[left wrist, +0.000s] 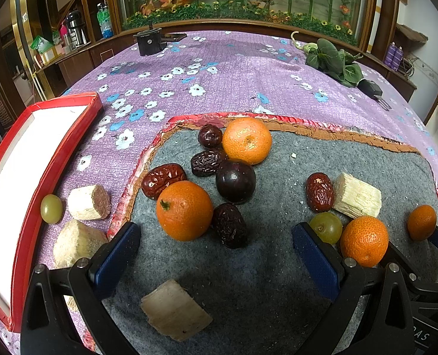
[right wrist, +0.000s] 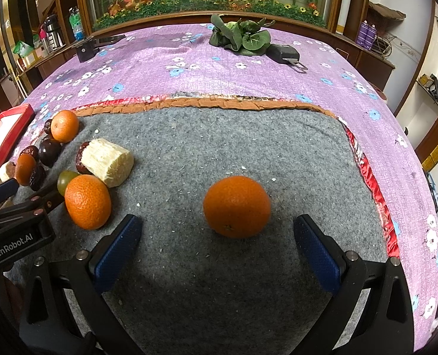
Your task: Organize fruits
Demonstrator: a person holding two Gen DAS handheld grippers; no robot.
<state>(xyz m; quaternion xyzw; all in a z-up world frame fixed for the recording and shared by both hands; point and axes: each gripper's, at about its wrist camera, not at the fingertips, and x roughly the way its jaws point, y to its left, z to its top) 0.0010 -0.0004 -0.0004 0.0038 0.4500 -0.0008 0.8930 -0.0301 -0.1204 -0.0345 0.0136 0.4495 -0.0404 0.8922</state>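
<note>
Grey felt mat (right wrist: 189, 148), lone tangerine (right wrist: 236, 206) just ahead of right gripper (right wrist: 217, 244), between its wide-spread, empty fingers (right wrist: 116, 251).

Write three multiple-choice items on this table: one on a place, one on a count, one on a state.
1. Where do the leafy greens lie?
A. On the grey mat
B. In the red tray
C. On the purple cloth, beyond the mat

2. How many oranges lie on the grey mat?
A. Two
B. Four
C. Six

3. How is the right gripper?
A. Open, with the lone orange free just ahead of it
B. Shut on the lone orange
C. Shut on a grape

Key: 1 C, the greens sit on flowered cloth past the mat's far edge. 2 B, the left wrist view shows four, all on the mat. 3 A, the blue fingers stand wide apart and touch nothing.
</note>
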